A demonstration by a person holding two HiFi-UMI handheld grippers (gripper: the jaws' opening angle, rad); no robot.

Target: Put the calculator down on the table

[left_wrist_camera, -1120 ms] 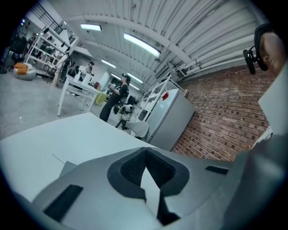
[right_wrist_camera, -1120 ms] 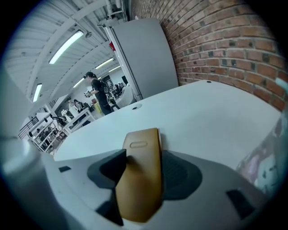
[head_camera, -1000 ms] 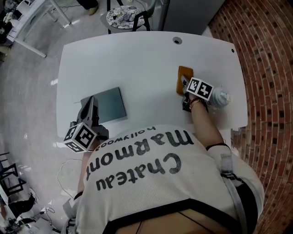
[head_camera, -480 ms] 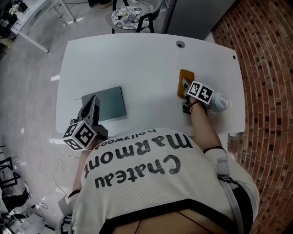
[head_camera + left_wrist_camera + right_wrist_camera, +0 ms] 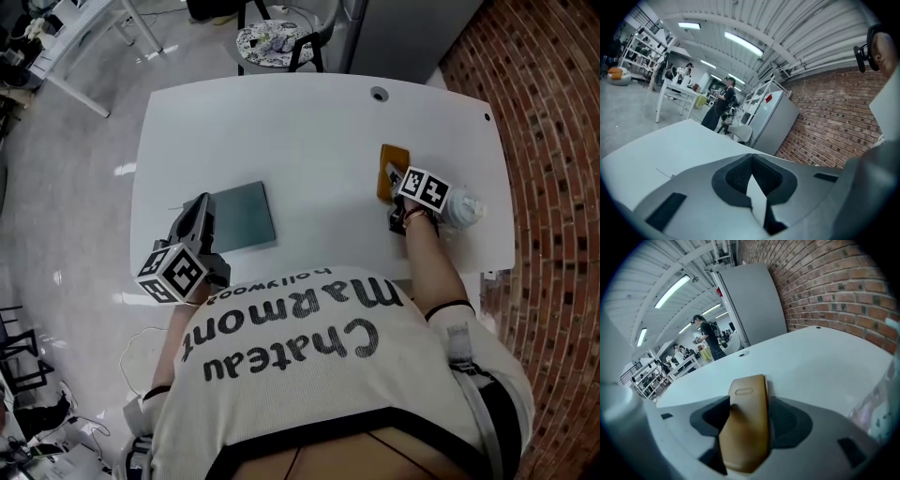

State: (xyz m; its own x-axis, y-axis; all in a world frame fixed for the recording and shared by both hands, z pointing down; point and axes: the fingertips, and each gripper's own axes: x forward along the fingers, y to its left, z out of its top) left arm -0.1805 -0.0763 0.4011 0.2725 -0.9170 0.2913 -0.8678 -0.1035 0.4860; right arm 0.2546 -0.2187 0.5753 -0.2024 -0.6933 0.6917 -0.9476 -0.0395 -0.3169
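Observation:
The tan calculator (image 5: 391, 165) lies on the white table (image 5: 309, 141) at the right, its back side up in the right gripper view (image 5: 745, 427). My right gripper (image 5: 394, 180) (image 5: 747, 404) straddles its near end. Its jaws are opening, with the calculator between them and a dark gap showing at the left pad (image 5: 715, 416). My left gripper (image 5: 199, 208) rests near the table's front left edge. It is shut, its pads meeting at the tips (image 5: 751, 159) with nothing between them.
A flat grey-green pad (image 5: 244, 216) lies just ahead of the left gripper. A clear plastic bottle (image 5: 465, 206) lies right of the right gripper, near the table edge. A cable hole (image 5: 379, 94) is at the back. A brick wall (image 5: 553, 141) runs along the right.
The head view has shifted a little. Both grippers and the calculator keep their places on the table.

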